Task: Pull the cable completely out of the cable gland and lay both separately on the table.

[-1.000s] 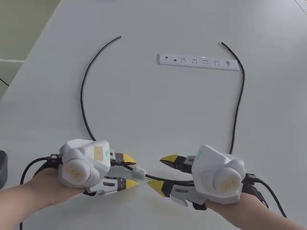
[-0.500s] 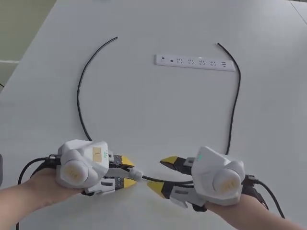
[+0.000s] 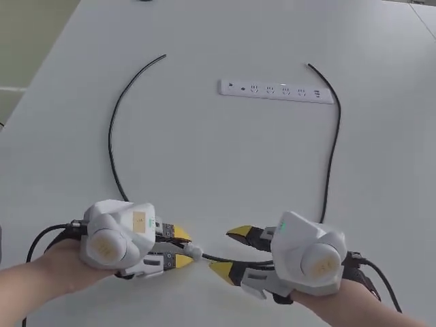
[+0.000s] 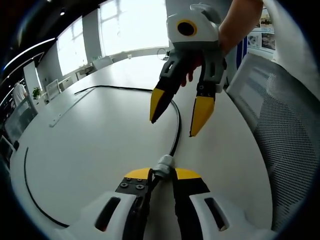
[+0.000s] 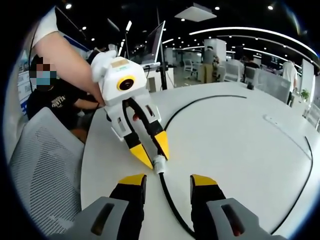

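On the white table [image 3: 204,157] in the head view, a power strip [image 3: 276,90] lies toward the far side. A black cable [image 3: 111,136] sweeps round it in a wide arc, with both ends up near the strip. At the near edge the left gripper [image 3: 178,246] pinches the gland [image 3: 195,253], which sits on the cable. The right gripper [image 3: 223,251] faces it with jaws spread, the cable running between them.

In the left gripper view the table stretches toward bright windows [image 4: 130,25]. The yellow tips are pressed onto the pale gland [image 4: 163,165], and the cable [image 4: 176,134] leads from it to the wide-open right gripper [image 4: 175,122].

In the right gripper view, an office with ceiling lights [image 5: 240,31] and a mesh chair [image 5: 40,155] surrounds the table. The right gripper [image 5: 167,181] straddles the cable [image 5: 169,200] without touching it. The gland [image 5: 160,164] sits just ahead, clamped in the left gripper [image 5: 156,159].
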{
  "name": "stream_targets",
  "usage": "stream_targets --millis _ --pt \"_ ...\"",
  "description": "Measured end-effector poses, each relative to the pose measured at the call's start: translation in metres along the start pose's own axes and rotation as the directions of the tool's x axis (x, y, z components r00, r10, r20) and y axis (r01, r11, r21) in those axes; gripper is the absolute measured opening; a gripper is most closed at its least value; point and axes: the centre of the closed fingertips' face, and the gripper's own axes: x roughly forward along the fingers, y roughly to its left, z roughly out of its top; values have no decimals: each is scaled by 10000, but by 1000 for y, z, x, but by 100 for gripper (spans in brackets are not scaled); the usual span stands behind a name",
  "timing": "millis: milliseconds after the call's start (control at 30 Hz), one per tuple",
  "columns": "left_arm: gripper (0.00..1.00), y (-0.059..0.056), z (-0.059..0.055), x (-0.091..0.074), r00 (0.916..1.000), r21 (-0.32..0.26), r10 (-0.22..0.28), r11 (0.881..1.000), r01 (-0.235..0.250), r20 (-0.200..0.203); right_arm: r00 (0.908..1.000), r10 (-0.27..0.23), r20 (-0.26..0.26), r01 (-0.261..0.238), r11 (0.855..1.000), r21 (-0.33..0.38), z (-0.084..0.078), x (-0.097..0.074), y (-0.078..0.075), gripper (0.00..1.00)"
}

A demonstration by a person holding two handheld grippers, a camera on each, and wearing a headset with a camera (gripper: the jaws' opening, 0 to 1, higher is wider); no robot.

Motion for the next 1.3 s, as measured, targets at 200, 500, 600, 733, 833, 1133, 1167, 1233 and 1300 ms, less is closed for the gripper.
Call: stream_targets --millis 200,500,600,733,833,1133,1167,1233,1300 --pt "17 -6 0 -1 9996 -375 -268 9989 265 -73 10000 -38 53 38 10000 -2 2 -1 0 32" --pt "16 -10 7 -8 10000 -802 64 9968 -65 -10 10000 -7 41 8 10000 -70 1 -6 4 31" --pt "16 -9 9 -12 9996 -938 299 9952 -295 24 10000 -3 51 3 9999 -106 1 -8 5 31" --pt "16 -12 12 -16 9984 -1102 559 9924 -550 53 9998 -42 171 43 9999 -102 5 -11 6 32" --pt "16 -16 14 -18 9980 -1147 621 9915 -606 88 9998 -31 195 34 9999 -133 6 -14 9 33" --pt "16 -28 24 -28 9972 -949 735 9929 -717 156 9998 -16 222 26 9989 -471 11 -30 22 33" --pt "16 -29 25 -29 9972 -919 731 9932 -713 166 9997 -24 246 36 9988 -488 12 -32 24 33" --pt "16 -30 27 -32 9966 -831 805 9934 -789 155 9995 -45 314 61 9987 -512 14 -35 25 34" --pt "16 -28 29 -35 9956 -806 922 9926 -907 157 9992 -98 384 121 9980 -615 18 -39 27 33"
